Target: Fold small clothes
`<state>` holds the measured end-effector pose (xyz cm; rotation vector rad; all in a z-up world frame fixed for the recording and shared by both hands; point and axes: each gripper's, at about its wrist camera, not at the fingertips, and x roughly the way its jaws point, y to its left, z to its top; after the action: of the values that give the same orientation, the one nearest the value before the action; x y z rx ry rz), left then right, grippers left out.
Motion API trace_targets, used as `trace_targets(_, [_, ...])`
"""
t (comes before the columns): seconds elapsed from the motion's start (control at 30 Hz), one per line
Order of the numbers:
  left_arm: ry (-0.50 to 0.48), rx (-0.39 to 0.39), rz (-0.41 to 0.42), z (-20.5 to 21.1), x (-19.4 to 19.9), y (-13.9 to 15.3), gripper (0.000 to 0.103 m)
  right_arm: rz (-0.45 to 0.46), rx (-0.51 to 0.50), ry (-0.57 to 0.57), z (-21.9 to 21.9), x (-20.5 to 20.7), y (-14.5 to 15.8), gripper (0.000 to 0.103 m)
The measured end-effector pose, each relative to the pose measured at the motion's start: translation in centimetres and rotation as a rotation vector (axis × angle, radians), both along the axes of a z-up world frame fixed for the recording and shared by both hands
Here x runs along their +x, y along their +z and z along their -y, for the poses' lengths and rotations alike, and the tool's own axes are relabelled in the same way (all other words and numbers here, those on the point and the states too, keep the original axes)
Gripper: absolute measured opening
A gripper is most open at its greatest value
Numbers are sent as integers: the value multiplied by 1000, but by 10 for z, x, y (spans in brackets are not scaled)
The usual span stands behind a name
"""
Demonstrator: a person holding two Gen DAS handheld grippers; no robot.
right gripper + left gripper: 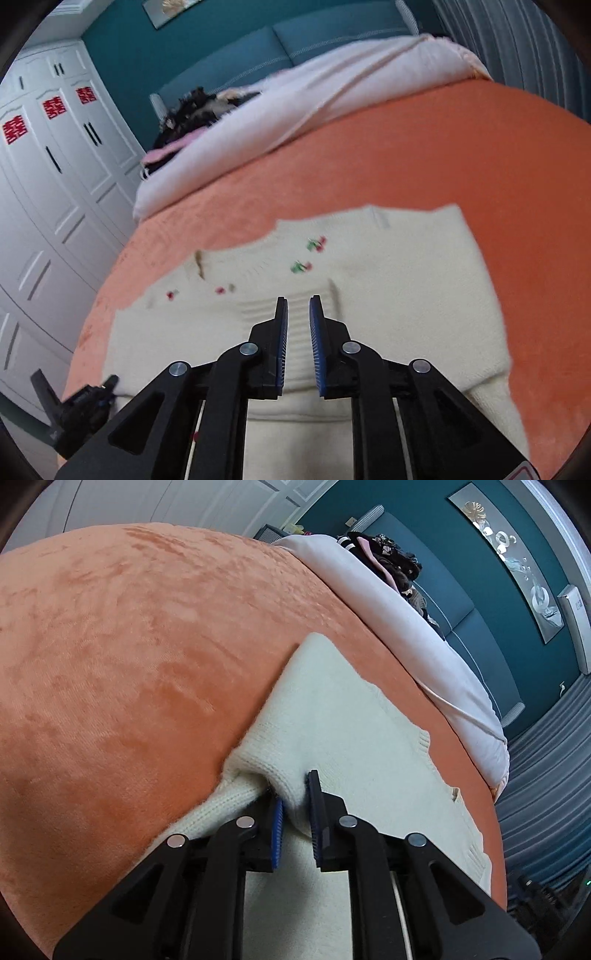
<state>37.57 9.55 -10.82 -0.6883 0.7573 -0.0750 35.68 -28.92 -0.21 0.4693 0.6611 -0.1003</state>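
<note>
- handling this cream knit sweater (369, 280), expect it to be soft, light and floppy; it lies flat on the orange blanket (129, 664), filling the lower centre of both views.
- your left gripper (295, 808) is pinched on a bunched fold of knit at the sweater's edge; a thick hem or cuff like this looks the best hold, since loose knit stretches and sags.
- your right gripper (298, 332) stands narrow, with no cloth visibly between the pads.
- the right view is blurred, and the sweater's near edge is hidden under both grippers.
</note>
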Motion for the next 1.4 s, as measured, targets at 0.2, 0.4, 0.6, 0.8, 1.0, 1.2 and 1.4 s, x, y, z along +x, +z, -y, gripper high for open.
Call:
trace_targets(0.2, [-2,6,26,2,-3,-3,13,-87,36,443,-158,99,-11,16])
trace_targets(0.4, [-10,-1,51,2,-10,-10,13,-189,-20,486,-198,149,-56,0])
trace_targets(0.6, [-16,14,65,5,-12,-10,14,-160,45,197,-30,94,-62,0])
trace_targets(0.8, [-13,27,59,8,-13,-7,15,-124,43,25,32,16,-39,34])
trace_targets(1.0, [-13,30,55,8,-13,-6,15,-192,64,47,21,16,-57,25])
trace_targets(1.2, [-14,36,59,9,-12,-8,15,-13,77,36,36,-11,-22,2])
trace_targets(1.4, [-15,42,54,8,-9,-10,15,-176,176,-44,65,-4,-66,4])
